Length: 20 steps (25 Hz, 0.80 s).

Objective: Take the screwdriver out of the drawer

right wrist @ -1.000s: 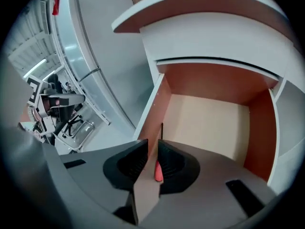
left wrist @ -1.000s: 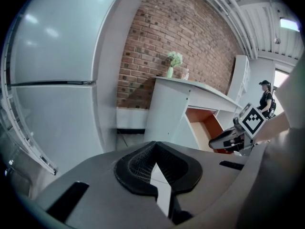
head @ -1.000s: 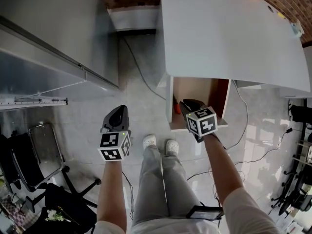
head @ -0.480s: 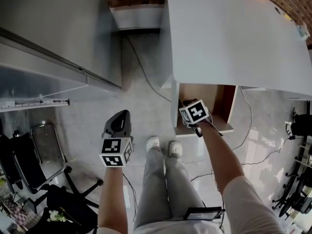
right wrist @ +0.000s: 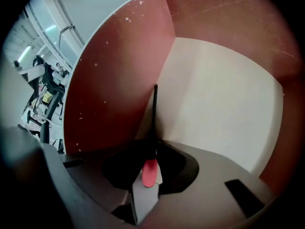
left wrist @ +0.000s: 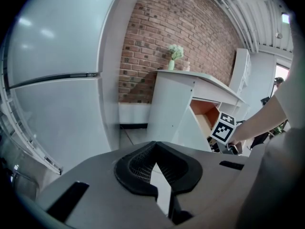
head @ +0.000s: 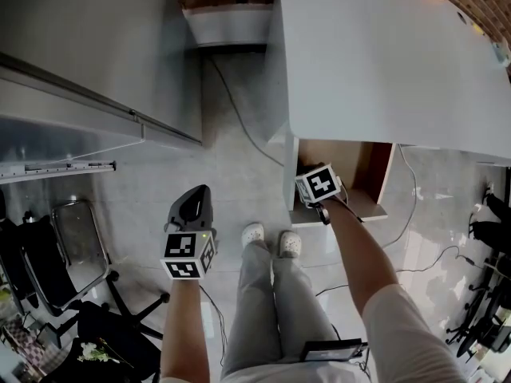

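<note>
Your right tongs (right wrist: 151,152) reach into the open drawer (head: 361,200) and are clenched on the red handle of the screwdriver (right wrist: 155,113). Its black shaft lies along the drawer's side wall. Your left tongs (left wrist: 153,162) are clenched on nothing and hang above the floor (head: 231,174), well apart from the drawer.

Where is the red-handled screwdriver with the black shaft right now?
In the right gripper view, the red-handled screwdriver lies in the open wooden drawer, its handle between the right gripper's jaws, its shaft along the drawer's left wall.
</note>
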Tool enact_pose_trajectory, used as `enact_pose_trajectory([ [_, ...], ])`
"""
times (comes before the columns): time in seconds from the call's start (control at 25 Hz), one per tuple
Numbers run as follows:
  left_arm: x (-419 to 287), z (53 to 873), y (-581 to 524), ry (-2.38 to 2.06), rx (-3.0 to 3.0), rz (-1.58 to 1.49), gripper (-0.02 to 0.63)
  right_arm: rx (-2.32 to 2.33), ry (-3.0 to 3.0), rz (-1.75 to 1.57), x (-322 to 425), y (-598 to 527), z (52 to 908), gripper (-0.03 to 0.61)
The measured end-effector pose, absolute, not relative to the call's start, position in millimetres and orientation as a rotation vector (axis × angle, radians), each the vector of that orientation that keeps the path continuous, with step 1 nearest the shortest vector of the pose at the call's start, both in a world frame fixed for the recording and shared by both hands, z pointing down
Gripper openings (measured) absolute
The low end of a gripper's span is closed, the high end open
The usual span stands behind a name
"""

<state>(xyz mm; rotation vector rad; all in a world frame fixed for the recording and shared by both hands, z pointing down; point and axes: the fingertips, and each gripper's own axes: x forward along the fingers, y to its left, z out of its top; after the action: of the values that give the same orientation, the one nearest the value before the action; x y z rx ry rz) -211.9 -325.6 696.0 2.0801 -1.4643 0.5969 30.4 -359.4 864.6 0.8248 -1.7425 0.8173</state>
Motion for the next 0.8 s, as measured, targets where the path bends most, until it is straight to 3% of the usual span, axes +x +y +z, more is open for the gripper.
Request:
enact_pose_trajectory([
  [0.8, -170.5, 664.3, -309.7, -1.429, 2.128, 0.619, 0.008, 0.870, -1.888, 0.828, 45.4, -358.4, 790.0, 0.060],
])
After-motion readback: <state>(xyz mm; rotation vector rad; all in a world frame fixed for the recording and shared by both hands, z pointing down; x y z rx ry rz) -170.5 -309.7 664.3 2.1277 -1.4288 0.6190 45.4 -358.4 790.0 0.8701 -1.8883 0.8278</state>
